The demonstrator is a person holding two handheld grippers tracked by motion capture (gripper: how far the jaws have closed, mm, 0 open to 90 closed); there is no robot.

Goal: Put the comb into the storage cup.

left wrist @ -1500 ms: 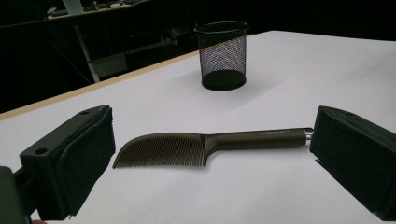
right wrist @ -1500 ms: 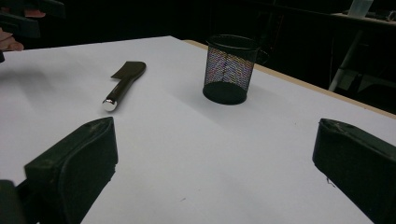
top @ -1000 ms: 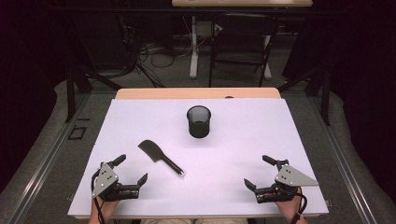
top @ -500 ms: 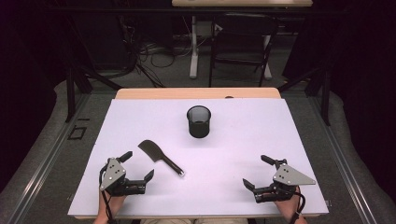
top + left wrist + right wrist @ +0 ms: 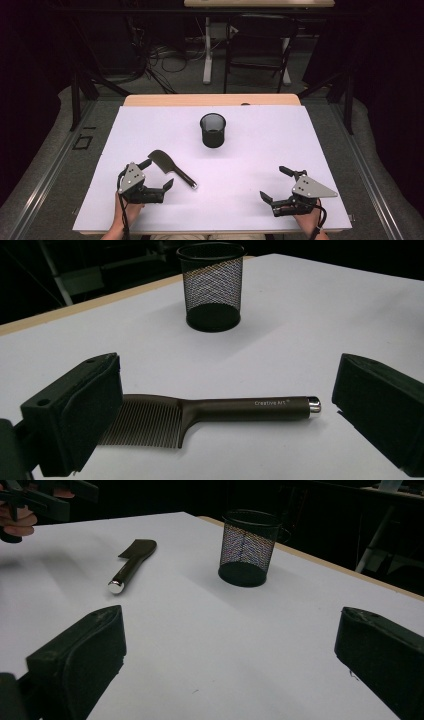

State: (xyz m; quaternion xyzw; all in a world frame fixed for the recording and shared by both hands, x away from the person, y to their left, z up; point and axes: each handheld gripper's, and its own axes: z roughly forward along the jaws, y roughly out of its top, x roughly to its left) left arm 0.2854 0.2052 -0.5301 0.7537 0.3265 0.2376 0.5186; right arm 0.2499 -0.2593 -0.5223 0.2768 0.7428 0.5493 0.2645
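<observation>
Our left hand-held gripper [image 5: 156, 175] sits low over the table [image 5: 310, 145] with its jaws wide apart. Over the last second it has slid forward and inward from the near left corner, so that the comb [image 5: 210, 412] now lies just ahead of the jaws, almost between them. In the left gripper view the toothed head is right beside the left jaw and the handle runs across toward the right jaw, with nothing touching yet. We take this as the approach to a pick-up of the comb: the jaws are roughly lined up across it, and closing on the handle looks like the step that remains.

Our right hand-held gripper [image 5: 280, 184] rests near the right front edge, jaws also apart and holding nothing; it has barely shifted and lies well apart from the comb.

Farther out, the mesh cup [image 5: 213, 130] stands upright near the middle of the table, beyond the comb and apart from it, and appears empty.

We count one comb, one mesh cup and two hand-held grippers.
</observation>
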